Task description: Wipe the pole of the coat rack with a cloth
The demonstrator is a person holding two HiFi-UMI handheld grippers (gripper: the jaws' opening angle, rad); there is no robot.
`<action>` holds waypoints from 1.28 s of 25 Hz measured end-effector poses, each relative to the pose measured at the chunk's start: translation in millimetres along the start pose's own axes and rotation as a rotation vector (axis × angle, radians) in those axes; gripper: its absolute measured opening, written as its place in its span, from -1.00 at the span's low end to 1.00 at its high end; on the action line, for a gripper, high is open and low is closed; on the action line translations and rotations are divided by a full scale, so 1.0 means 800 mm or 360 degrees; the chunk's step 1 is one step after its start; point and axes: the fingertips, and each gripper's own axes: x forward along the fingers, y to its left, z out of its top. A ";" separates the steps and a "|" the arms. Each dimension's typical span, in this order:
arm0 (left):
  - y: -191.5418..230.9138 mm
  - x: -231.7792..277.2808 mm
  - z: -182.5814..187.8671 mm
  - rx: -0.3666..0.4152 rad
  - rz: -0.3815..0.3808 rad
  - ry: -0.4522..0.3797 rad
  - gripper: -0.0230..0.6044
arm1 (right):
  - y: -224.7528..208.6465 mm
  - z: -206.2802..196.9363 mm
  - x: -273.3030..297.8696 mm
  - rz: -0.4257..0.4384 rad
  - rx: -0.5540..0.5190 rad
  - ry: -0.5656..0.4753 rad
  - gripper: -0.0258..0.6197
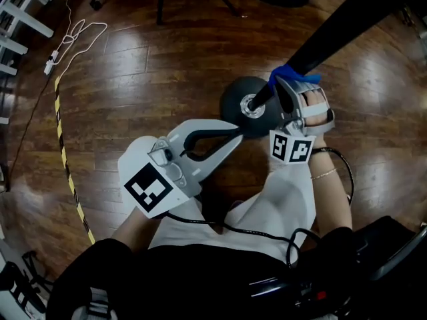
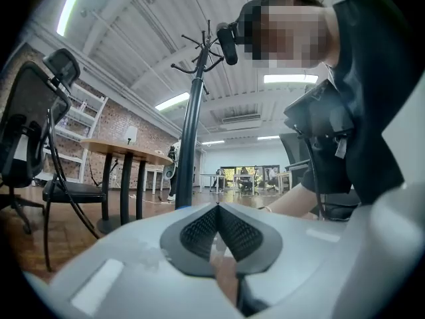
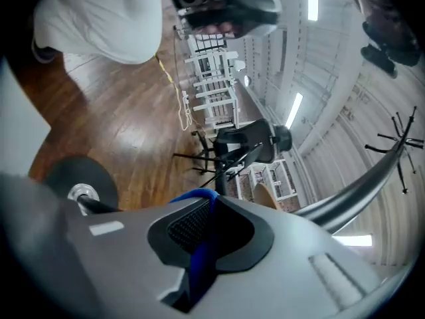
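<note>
The coat rack's black pole (image 1: 347,25) slants from the upper right down to its round black base (image 1: 237,99) on the wood floor. My right gripper (image 1: 283,85) is against the pole low down, just above the base, and is shut on a blue cloth (image 1: 288,72). In the right gripper view the blue cloth (image 3: 199,258) runs between the closed pads, with the pole (image 3: 358,191) to the right and the base (image 3: 83,178) to the left. My left gripper (image 1: 237,133) is shut with nothing in it, its tip beside the base. The pole (image 2: 189,131) rises in front of it.
Yellow-black tape (image 1: 63,152) and a white cable (image 1: 70,42) lie on the floor at left, near white shelving (image 1: 17,19). Dark stand legs (image 1: 160,5) are at the top. A round wooden table (image 2: 126,151) and an office chair (image 2: 33,125) stand behind the rack.
</note>
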 end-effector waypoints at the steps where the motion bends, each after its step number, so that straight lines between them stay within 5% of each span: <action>1: 0.002 0.001 -0.003 -0.0004 -0.0004 -0.0012 -0.95 | 0.029 -0.003 0.010 0.0050 -0.0002 0.0024 -0.85; 7: -0.005 -0.003 -0.027 -0.0080 -0.0006 0.0005 -0.95 | 0.180 -0.022 0.045 0.0296 -0.0017 0.0256 -0.85; 16: -0.014 -0.026 -0.040 -0.0136 0.0010 -0.0043 -0.95 | 0.309 -0.044 0.066 0.0547 -0.0026 0.0384 -0.85; 21: -0.016 -0.034 -0.048 -0.0135 0.0040 -0.0028 -0.95 | 0.395 -0.061 0.056 0.0962 0.0044 0.0493 -0.85; 25: -0.017 -0.036 -0.047 -0.0122 0.0066 -0.0027 -0.95 | 0.427 -0.097 0.036 0.1208 0.0386 0.0680 -0.85; 32: -0.016 -0.030 -0.047 -0.0129 0.0066 -0.0038 -0.95 | 0.366 -0.066 0.042 0.1121 0.0940 0.0437 -0.85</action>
